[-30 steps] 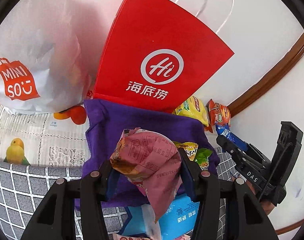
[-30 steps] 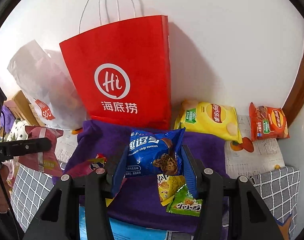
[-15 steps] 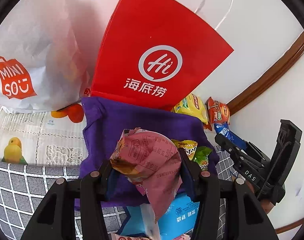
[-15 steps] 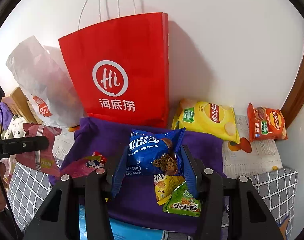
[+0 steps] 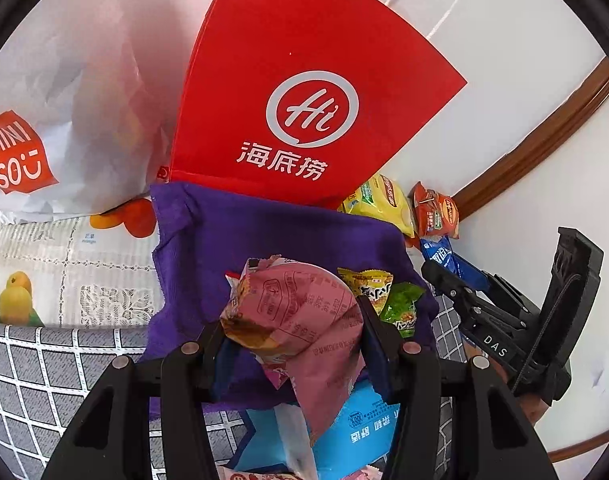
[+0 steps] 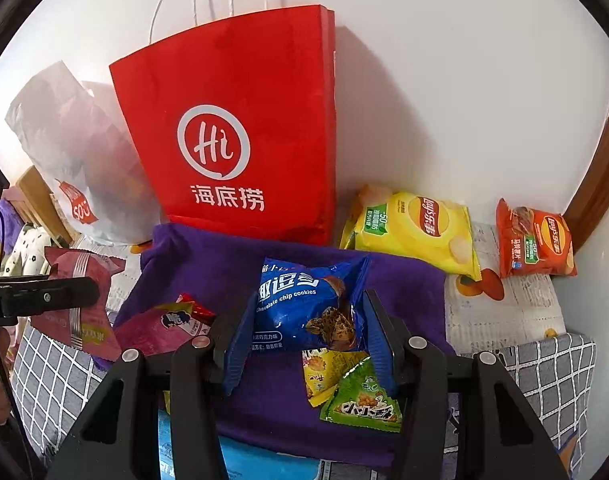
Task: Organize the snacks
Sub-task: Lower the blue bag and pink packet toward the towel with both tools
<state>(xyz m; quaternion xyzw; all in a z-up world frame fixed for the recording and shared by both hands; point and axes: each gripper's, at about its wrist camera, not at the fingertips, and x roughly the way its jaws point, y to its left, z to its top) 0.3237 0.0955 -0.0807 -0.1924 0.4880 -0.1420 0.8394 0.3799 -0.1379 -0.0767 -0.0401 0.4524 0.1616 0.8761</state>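
My left gripper (image 5: 292,324) is shut on a pink snack packet (image 5: 300,316), held above a purple cloth (image 5: 264,236). My right gripper (image 6: 304,320) is shut on a blue chocolate chip cookie packet (image 6: 304,304) above the same cloth (image 6: 404,284). A red paper bag (image 6: 240,140) stands upright against the wall behind the cloth; it also shows in the left wrist view (image 5: 304,92). The right gripper shows at the right of the left wrist view (image 5: 448,276), and the left gripper at the left of the right wrist view (image 6: 64,292).
A white Miniso bag (image 5: 44,120) stands left of the red bag. Yellow (image 6: 420,228) and orange (image 6: 536,240) chip bags lie by the wall at right. Small yellow (image 6: 324,372) and green (image 6: 364,400) packets and a pink packet (image 6: 164,324) lie on the cloth. A blue pack (image 5: 356,428) lies below.
Both grippers have moved slightly forward toward the red bag, which looks larger now. Each still holds its packet.
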